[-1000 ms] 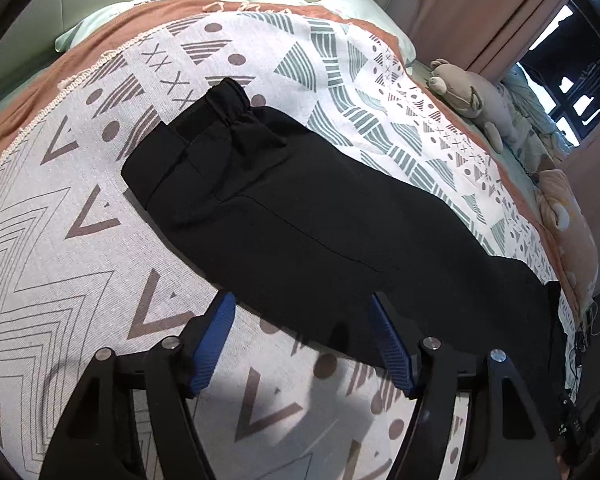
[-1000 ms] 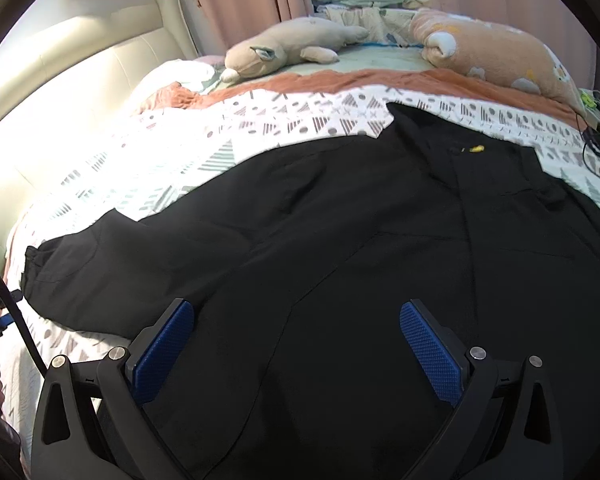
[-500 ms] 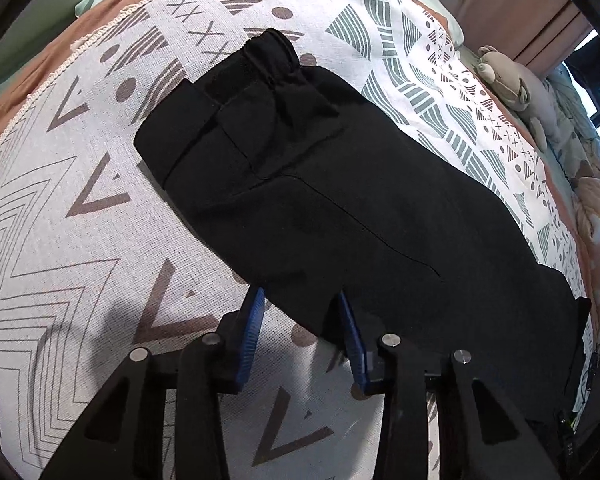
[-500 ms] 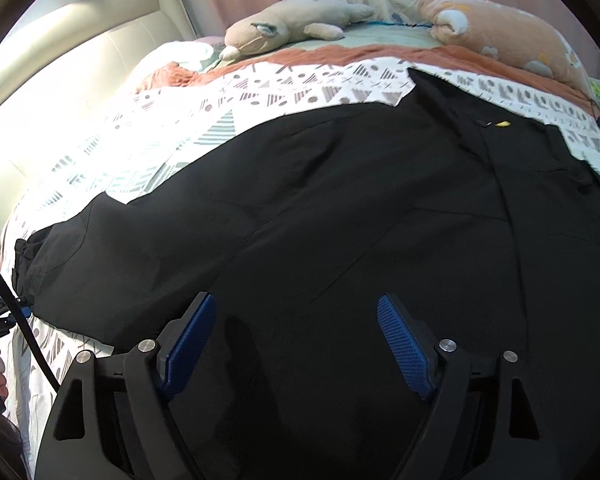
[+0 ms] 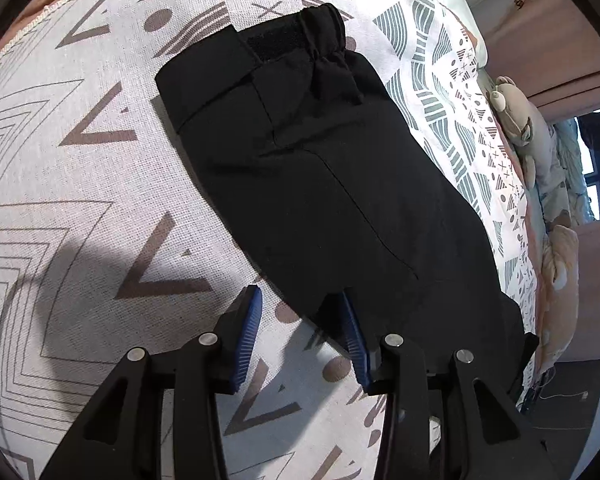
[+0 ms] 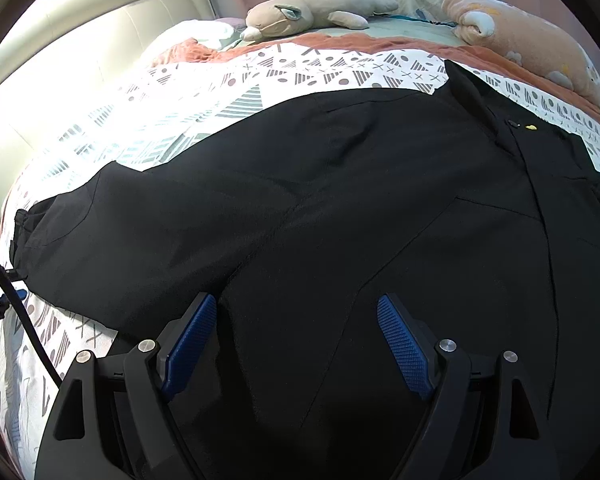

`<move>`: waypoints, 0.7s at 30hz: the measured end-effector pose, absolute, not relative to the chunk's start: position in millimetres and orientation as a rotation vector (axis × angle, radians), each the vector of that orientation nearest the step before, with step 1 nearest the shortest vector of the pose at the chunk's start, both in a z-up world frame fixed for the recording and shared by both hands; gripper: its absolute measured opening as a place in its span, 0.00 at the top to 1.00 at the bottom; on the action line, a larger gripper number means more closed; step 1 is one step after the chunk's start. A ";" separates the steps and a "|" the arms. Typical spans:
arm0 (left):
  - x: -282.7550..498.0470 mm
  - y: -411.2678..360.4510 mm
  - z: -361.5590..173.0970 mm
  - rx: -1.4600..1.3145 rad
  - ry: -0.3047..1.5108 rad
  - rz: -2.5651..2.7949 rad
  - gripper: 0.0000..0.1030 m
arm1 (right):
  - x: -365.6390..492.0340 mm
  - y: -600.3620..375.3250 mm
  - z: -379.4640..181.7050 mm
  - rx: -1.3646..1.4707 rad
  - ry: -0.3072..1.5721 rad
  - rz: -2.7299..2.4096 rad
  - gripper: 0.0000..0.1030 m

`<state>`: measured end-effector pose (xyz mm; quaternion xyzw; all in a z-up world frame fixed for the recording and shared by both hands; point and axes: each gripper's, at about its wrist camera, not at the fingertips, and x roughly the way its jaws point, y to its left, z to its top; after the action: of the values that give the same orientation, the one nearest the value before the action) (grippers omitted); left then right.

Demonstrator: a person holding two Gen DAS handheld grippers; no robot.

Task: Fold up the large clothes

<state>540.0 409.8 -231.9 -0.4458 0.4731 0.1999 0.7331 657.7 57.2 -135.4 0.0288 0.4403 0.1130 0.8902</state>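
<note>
A large black jacket (image 6: 340,208) lies spread flat on a bed, over a white bedspread (image 5: 80,168) printed with grey and brown zigzags, dots and stripes.

In the left wrist view, one sleeve (image 5: 300,160) stretches away from the camera, its gathered cuff (image 5: 320,28) at the far end. The left hand-held gripper (image 5: 300,320) points down at the near edge of this sleeve. Its blue pads stand a narrow gap apart and have just been closing; the sleeve's edge sits between them, with the right pad at the cloth, but no firm pinch can be seen.

In the right wrist view, the right hand-held gripper (image 6: 296,332) hangs just above the jacket's body near the armpit seam. Its pads stand wide apart, having just narrowed slightly, with black cloth below them and nothing clamped.

Beyond the jacket, a grey plush animal (image 6: 312,16) and a peach plush pillow (image 6: 532,40) lie near the far edge of the bed. A padded cream headboard (image 6: 80,52) runs along the left.
</note>
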 end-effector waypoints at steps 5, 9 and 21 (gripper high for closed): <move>553.7 419.1 -232.1 -0.948 0.959 0.466 0.60 | 659.7 60.1 -136.9 0.056 0.911 0.230 0.20; 553.9 422.8 -226.6 -0.923 0.940 0.454 0.94 | 659.8 62.9 -139.7 0.042 0.903 0.221 0.20; 561.9 353.9 -63.3 -0.686 0.764 0.223 0.96 | 626.5 48.2 -95.5 0.071 0.883 0.206 0.20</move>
<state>561.9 353.9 -63.3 -0.3276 0.3647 0.1062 0.8651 626.5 48.2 -95.5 0.0342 0.4264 0.0997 0.8984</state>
